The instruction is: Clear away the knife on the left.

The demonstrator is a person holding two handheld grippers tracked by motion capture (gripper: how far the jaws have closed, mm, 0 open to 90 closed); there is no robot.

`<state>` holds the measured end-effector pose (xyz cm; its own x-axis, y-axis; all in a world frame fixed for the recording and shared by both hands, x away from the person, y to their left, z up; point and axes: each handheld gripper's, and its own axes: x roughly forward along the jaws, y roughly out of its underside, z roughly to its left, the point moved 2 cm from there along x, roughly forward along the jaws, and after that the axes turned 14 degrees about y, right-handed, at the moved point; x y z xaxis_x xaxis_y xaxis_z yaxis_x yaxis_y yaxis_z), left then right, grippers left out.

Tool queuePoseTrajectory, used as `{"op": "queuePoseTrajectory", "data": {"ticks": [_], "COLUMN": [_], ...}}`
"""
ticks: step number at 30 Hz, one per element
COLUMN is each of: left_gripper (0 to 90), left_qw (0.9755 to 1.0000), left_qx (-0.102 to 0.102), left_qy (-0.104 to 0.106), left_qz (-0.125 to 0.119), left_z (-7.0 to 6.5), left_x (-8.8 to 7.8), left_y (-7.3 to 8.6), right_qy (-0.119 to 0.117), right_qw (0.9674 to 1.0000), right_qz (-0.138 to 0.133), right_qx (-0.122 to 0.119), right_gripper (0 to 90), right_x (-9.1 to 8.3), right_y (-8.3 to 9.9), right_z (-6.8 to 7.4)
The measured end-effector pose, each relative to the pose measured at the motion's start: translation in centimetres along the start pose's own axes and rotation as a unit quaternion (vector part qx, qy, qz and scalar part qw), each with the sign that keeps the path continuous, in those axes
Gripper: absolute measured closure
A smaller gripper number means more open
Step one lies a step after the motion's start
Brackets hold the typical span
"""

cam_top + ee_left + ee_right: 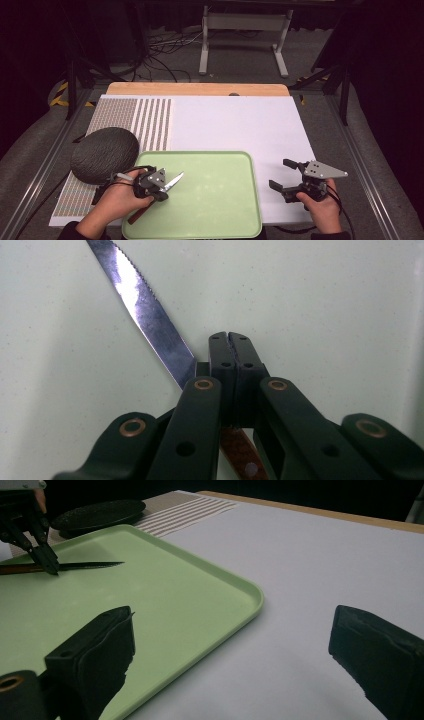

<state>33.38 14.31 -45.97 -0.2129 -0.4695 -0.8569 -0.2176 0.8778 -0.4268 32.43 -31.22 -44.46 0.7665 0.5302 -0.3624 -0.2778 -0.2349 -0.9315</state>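
Near the left edge of the green tray, the left tongs are fully closed on a steak knife, pinching it about where the serrated blade meets the wooden handle; in the left gripper view the two black jaws meet tip to tip, with the blade running up and left of them and the brown riveted handle showing below. From the right gripper view the knife lies nearly level just over the tray's surface; whether it rests on the tray or is lifted slightly I cannot tell. It should handle as a light, stiff thing, but the polished steel is slippery and the toothed edge sharp, so the handle or the junction with the blade looks the safest place to take hold; a pinch this close to one end may let the knife pivot if it is swung quickly. The right tongs hover over the white counter beside the tray's right edge, jaws wide apart with nothing between them. By count: one knife, one tray, one dark textured oval plate at the counter's left edge, one striped placemat beneath it, and two tongs.
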Motion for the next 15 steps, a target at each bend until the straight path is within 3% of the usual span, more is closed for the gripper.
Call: {"op": "queuePoseTrajectory", "data": {"ticks": [15], "left_gripper": [90.0], "left_qw": [0.9998], "left_qx": [-0.012], "left_qy": [0.006], "left_qz": [-0.013], "left_z": [0.1], "left_x": [-0.6], "left_y": [1.5], "right_qy": [-0.001], "right_qw": [1.0000], "right_qz": [0.000], "right_qx": [0.000], "right_gripper": [5.3], "right_x": [0.0], "right_y": [0.0], "right_z": [0.0]}}
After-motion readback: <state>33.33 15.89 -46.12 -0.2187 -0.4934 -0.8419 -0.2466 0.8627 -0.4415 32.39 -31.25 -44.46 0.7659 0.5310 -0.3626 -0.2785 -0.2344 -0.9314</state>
